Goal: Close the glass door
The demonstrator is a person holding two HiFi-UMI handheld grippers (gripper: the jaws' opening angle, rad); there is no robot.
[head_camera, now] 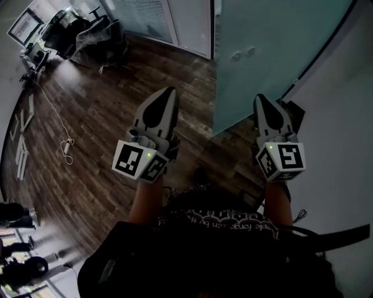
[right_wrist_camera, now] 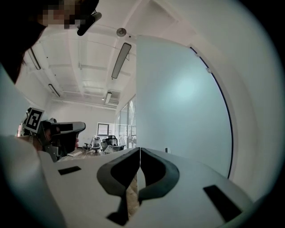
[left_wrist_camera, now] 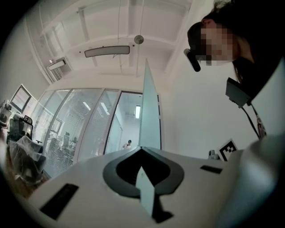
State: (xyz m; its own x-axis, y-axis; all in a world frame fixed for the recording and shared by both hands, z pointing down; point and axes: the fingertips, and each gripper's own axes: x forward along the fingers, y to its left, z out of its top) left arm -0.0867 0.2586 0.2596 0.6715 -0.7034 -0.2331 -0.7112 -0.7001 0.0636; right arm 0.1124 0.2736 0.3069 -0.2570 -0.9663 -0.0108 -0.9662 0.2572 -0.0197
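The frosted glass door (head_camera: 262, 58) stands ajar ahead of me, its lower corner over the wooden floor. In the left gripper view the glass door (left_wrist_camera: 149, 111) shows edge-on, straight ahead. In the right gripper view the glass door (right_wrist_camera: 178, 102) fills the middle as a broad pale panel, just right of the jaw line. My left gripper (head_camera: 166, 93) is shut and empty, left of the door's edge. My right gripper (head_camera: 260, 99) is shut and empty too, pointing at the door's face near its bottom. Each gripper's own view shows its jaws meeting at the tip: left gripper (left_wrist_camera: 141, 149), right gripper (right_wrist_camera: 140, 149).
A white wall (head_camera: 344, 116) runs along the right of the door. Office chairs and desks (head_camera: 87, 32) stand at the far left. A cable (head_camera: 58, 125) trails over the wooden floor (head_camera: 105, 116). A glass partition with blinds (head_camera: 140, 17) lies beyond.
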